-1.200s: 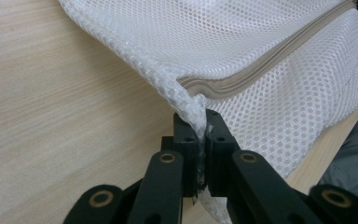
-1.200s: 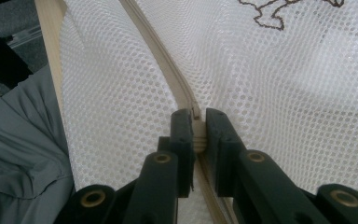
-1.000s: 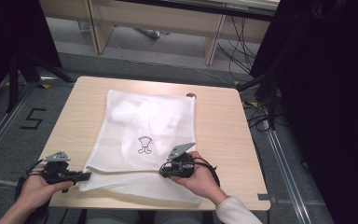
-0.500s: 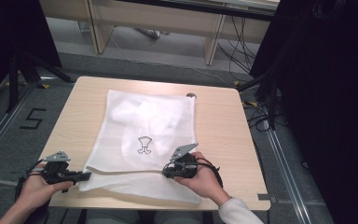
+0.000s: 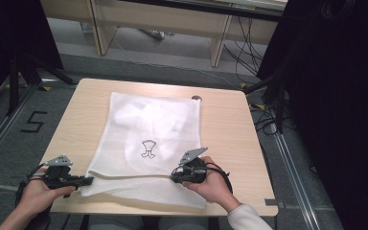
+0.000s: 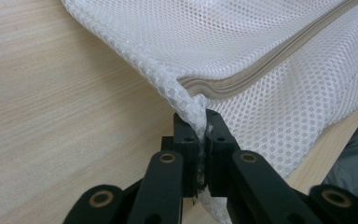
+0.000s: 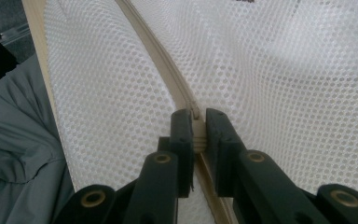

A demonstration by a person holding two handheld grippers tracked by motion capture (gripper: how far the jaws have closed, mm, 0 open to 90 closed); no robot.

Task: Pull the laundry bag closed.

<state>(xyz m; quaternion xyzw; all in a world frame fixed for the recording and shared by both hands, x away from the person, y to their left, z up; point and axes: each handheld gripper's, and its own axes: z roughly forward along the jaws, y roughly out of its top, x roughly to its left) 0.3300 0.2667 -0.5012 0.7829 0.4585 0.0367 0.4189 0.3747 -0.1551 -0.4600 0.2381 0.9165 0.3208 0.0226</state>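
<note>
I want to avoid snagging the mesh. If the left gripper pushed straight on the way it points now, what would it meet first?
The left gripper is already shut on a corner of the white mesh bag, so it would bunch that mesh at once, the grey zipper just beyond. How far beyond is hard to judge.

The small dark print (image 5: pixel 148 148) on the mesh bag (image 5: pixel 148 122) is too small to read
</note>
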